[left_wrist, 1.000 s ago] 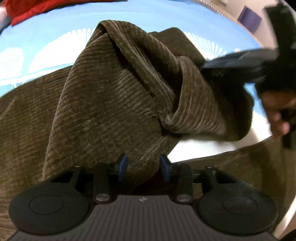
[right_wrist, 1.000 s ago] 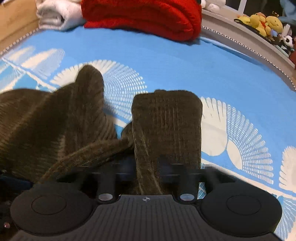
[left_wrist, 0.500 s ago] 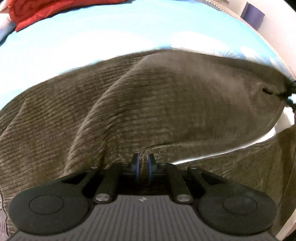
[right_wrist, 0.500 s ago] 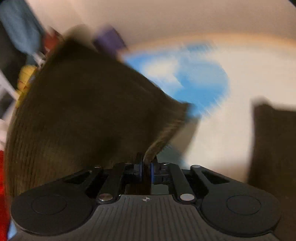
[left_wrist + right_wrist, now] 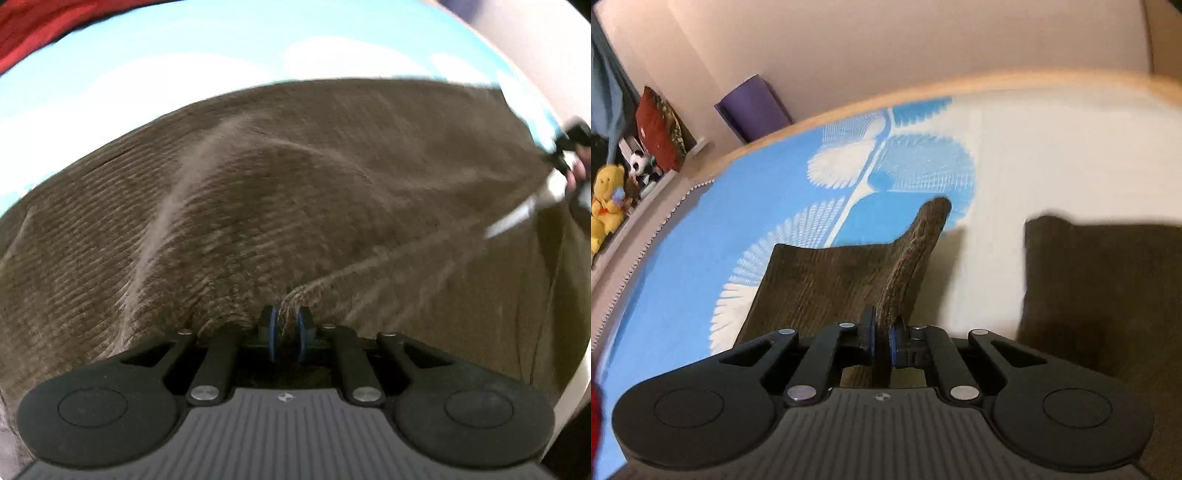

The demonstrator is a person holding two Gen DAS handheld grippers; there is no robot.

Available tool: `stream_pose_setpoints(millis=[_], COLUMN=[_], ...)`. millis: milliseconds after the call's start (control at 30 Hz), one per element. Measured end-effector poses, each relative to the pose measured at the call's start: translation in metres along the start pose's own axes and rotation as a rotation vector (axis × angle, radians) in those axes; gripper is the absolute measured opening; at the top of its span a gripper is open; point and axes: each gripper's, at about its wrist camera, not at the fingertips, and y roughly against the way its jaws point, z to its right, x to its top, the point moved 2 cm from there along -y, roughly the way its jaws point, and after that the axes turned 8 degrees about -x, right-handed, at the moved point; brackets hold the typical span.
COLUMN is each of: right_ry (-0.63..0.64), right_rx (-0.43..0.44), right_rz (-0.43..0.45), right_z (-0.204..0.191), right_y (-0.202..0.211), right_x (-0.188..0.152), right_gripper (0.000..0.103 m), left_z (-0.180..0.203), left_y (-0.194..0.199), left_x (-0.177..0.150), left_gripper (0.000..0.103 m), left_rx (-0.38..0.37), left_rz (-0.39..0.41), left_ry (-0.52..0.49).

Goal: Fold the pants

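- While spread across the blue bedspread (image 5: 155, 48), pants (image 5: 295, 192) read as soft, thick corduroy: limp, grippy.
- Left gripper (image 5: 285, 328): jaws just eased, nearly closed on a fold.
- Right gripper (image 5: 882, 343): clamped on hem; edges suit gripping.

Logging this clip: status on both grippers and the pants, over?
Left gripper pinching the pants, jaws just eased slightly. Right gripper shut on a pants edge. Cloth stretched between them above the bed. Nothing in the way.
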Motion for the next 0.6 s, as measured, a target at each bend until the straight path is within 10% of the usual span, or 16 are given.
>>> stream_pose_setpoints(millis=[200,600], right_ry=[-0.05,0.37], right_rx=[-0.129,0.405], right_rz=[0.002,0.178], right_z=[0.026,0.011], right_y=[0.014,0.197], right_x=[-0.001,-0.022], right_gripper=[0.031,0.055], left_z=[-0.017,-0.059], left_y=[0.041,0.053], left_x=[-0.003,-0.026], left_gripper=[0.034,0.023], left_rx=[-0.121,-0.076], left_rz=[0.076,0.09], left_ry=[0.069,0.259])
